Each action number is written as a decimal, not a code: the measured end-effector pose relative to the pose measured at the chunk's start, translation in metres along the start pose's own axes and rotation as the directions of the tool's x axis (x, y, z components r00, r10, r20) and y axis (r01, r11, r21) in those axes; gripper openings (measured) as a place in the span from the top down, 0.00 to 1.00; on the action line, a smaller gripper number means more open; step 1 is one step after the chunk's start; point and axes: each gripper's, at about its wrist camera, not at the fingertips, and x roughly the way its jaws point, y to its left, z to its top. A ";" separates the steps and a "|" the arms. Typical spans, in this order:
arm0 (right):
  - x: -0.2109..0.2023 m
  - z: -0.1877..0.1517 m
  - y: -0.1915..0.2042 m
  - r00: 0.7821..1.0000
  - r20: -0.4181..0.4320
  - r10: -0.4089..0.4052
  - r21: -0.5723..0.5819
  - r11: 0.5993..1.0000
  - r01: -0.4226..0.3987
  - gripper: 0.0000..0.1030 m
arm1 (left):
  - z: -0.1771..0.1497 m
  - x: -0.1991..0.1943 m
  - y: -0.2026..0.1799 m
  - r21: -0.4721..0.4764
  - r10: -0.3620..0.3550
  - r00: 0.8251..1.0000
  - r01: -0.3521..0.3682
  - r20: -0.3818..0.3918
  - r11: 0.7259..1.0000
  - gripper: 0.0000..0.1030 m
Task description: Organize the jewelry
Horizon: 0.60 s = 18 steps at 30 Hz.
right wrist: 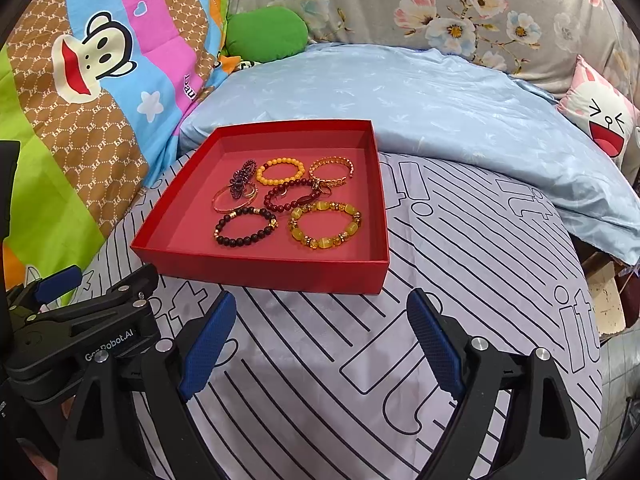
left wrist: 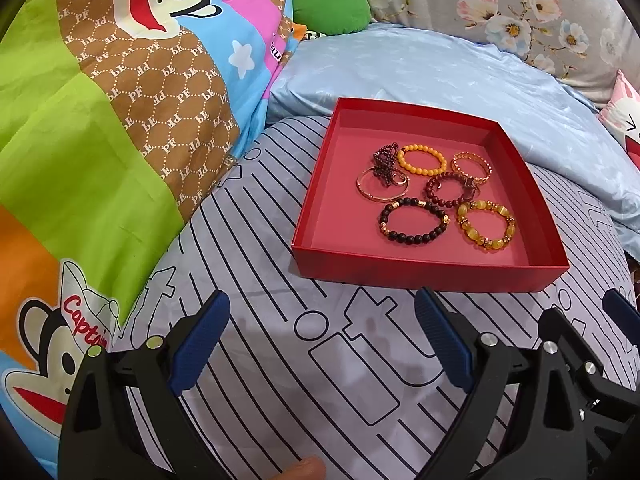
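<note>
A shallow red tray lies on a striped bedsheet and holds several bracelets: an orange bead one, a dark bead one, a yellow stone one, a dark red one, a gold chain bangle, and a thin metal bangle under a dark tangled strand. My left gripper stands open just short of the tray's near edge, nothing between its blue pads. My right gripper is likewise open and empty before the tray.
A colourful cartoon quilt rises on the left. A light blue cover and floral pillow lie behind the tray. The right gripper's body shows beside the left; the left gripper's body shows beside the right.
</note>
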 end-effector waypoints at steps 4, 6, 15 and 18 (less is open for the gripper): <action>0.000 -0.001 0.000 1.000 0.000 0.001 0.001 1.000 -0.001 0.19 | 0.000 0.000 0.000 0.001 0.000 1.000 0.000 0.002 1.000 0.13; 0.000 -0.001 0.000 1.000 -0.001 0.000 0.001 1.000 0.000 0.19 | 0.000 0.000 0.000 0.002 0.000 1.000 0.000 -0.001 1.000 0.13; -0.001 -0.001 0.000 1.000 0.000 0.001 0.000 1.000 -0.001 0.19 | 0.000 -0.001 0.001 -0.002 0.002 1.000 -0.002 -0.004 1.000 0.13; 0.000 -0.001 -0.001 1.000 0.000 0.002 0.000 1.000 -0.002 0.19 | 0.000 -0.001 0.001 -0.004 0.001 1.000 -0.001 -0.004 1.000 0.13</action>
